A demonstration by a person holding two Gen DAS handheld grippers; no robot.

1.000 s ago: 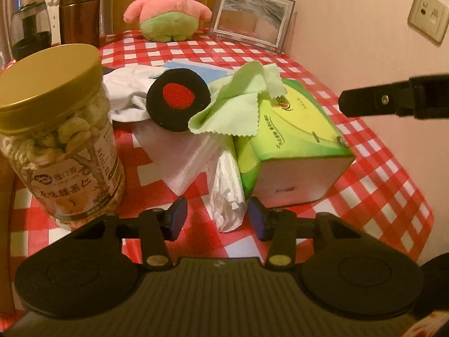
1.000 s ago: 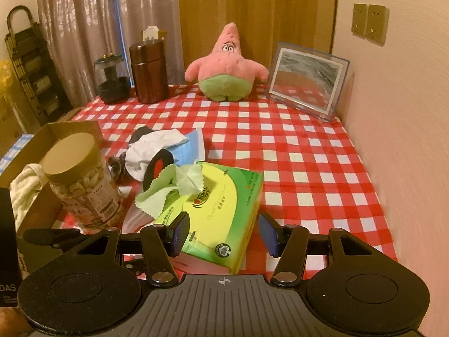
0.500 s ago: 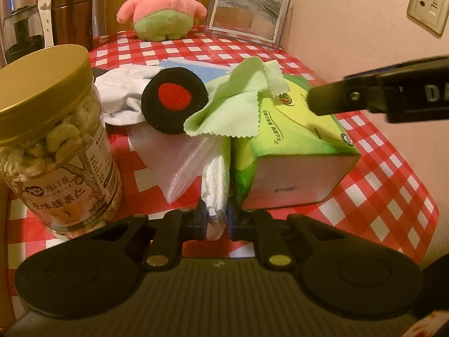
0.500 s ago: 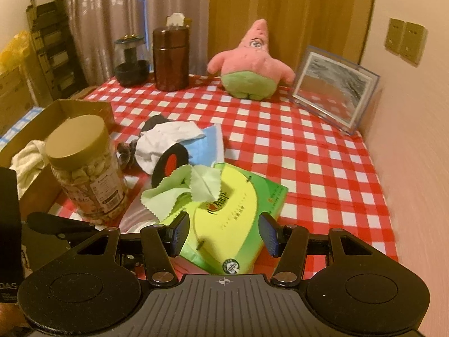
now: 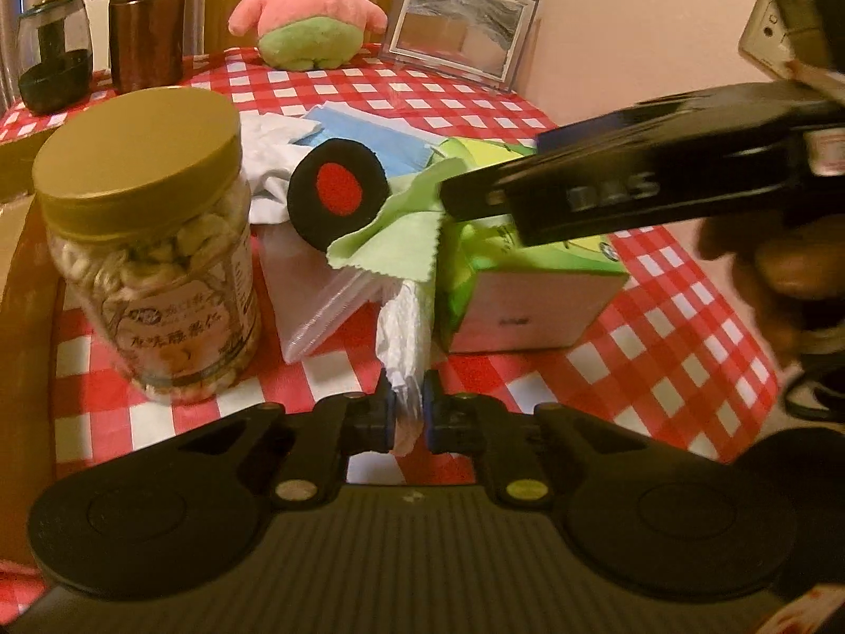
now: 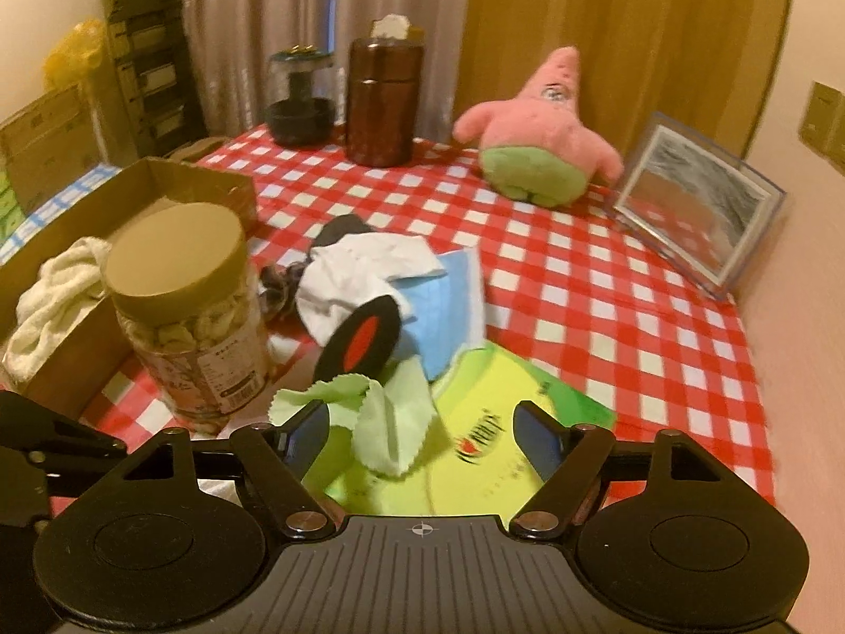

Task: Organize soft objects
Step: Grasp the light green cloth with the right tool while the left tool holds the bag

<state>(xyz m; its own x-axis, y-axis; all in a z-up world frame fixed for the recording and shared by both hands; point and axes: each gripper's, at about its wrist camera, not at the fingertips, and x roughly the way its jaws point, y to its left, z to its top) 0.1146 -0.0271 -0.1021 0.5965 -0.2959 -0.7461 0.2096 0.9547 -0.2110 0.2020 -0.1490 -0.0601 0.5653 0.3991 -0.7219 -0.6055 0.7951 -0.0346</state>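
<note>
**Left jaws clamped on plastic bag, right jaws opening over green cloth**

My left gripper [image 5: 406,409] is pinched tight on the near end of the crinkly white plastic bag [image 5: 404,327], which trails away from the pads toward the tissue box. My right gripper [image 6: 422,425] has its jaws opening; the pale green zigzag-edged microfibre cloth [image 6: 385,422] sits between the pads, nothing pressed on it. That cloth is draped on the top of the yellow-green cardboard tissue box [image 6: 491,433].

Surface: red-and-white checked tablecloth [image 6: 607,317] covers the table. Near left, clear plastic jar of cashews with gold screw lid [image 6: 185,311], upright. Beside it a flat clear zip bag [image 5: 317,306]. Just behind the cloth, a black round felt disc with red centre [image 6: 364,341], tilted on edge, leaning on a crumpled white fabric piece [image 6: 364,274] and a light blue folded sheet [image 6: 449,306]. Small dark item next to the white fabric, cannot tell what.

Left edge: open brown cardboard box [image 6: 174,185] with a cream knitted towel [image 6: 53,296] inside.

Far end: pink-and-green star-shaped plush toy [image 6: 544,148], a silver-framed mirror [image 6: 702,206] leaning at the wall, a brown cylindrical canister [image 6: 383,100], a dark glass-and-black jar-like item [image 6: 301,100].

Room: beige wall at right with switch plates [image 6: 824,121], grey sheer curtain [image 6: 264,16] and tan curtain [image 6: 607,10] behind, stacked cardboard boxes [image 6: 47,142] far left.
</note>
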